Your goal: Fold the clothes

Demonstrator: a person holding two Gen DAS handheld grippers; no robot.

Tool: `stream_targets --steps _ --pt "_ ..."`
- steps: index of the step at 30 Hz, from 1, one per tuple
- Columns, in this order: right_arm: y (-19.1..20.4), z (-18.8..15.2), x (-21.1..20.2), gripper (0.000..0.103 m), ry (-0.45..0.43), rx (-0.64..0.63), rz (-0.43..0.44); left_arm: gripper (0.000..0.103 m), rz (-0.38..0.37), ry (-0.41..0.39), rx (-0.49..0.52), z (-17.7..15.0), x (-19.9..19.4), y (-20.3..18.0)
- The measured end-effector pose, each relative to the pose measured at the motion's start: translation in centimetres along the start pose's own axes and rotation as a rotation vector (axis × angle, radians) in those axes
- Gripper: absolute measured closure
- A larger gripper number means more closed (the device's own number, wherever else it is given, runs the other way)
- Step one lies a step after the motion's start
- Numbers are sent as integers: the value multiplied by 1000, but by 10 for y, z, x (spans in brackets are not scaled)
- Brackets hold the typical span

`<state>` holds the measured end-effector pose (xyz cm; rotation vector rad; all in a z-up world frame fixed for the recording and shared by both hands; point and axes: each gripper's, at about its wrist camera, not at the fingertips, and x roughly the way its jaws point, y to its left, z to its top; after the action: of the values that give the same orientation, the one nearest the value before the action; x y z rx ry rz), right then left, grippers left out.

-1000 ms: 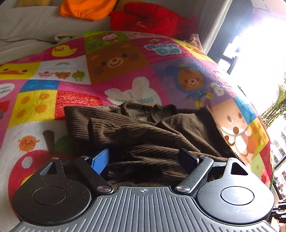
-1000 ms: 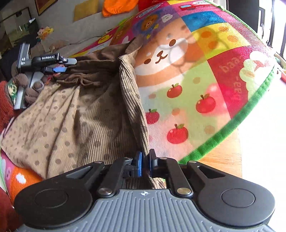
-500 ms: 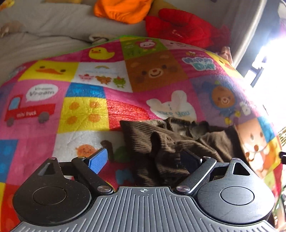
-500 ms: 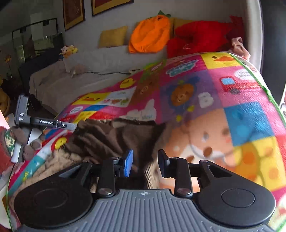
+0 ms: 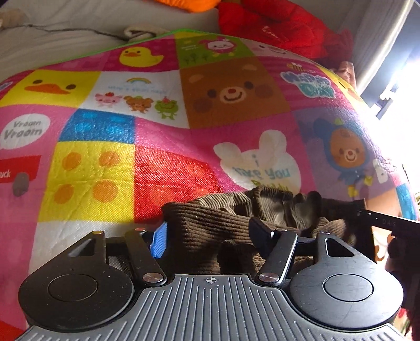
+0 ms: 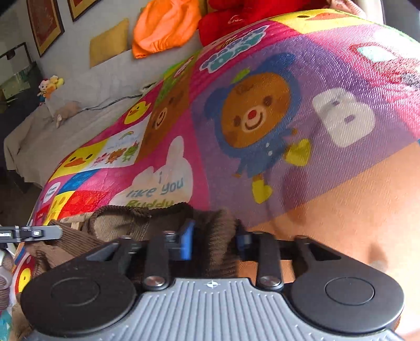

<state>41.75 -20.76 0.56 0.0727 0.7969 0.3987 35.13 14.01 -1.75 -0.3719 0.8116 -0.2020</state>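
A brown corduroy garment (image 5: 275, 207) lies bunched on the colourful cartoon play mat (image 5: 157, 131). My left gripper (image 5: 210, 236) has a thick fold of it between its jaws, which are closing; the blue pad (image 5: 159, 240) and the black pad both rest against the cloth. The right gripper's finger (image 5: 380, 223) pokes in from the right. In the right wrist view the right gripper (image 6: 214, 241) is closing on a narrow fold of the garment (image 6: 118, 223), pads pressed to it. The left gripper (image 6: 31, 232) shows at the left edge.
Beyond the mat (image 6: 262, 118) a grey covered sofa (image 5: 52, 31) carries a red plush (image 5: 275, 21), an orange cushion (image 6: 162, 28), a yellow cushion (image 6: 109, 42), a small toy (image 6: 50, 86) and a thin cable (image 5: 78, 31). A bright window (image 5: 401, 105) glares at the right.
The right gripper swept across the mat, opened briefly and closed again on the garment's edge. The left gripper shifted and its wide jaws narrowed onto the bunched cloth.
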Motion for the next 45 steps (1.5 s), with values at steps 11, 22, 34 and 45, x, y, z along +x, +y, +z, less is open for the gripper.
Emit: stream_targets --steps 11,22,34,45 --pt "9 -51 -152 96 -171 -93 156 91 -133 -130 95 -49 -119 -30" --pt "18 -181 -218 93 -76 -286 80 79 -104 -45 262 -168 -191 -45" --pt "-16 -236 -269 42 -144 -124 36 11 -316 -56 -83 -192 -209 -4" --pt "-8 -227 -202 24 -131 198 150 10 -176 -83 -176 -193 -152 -27"
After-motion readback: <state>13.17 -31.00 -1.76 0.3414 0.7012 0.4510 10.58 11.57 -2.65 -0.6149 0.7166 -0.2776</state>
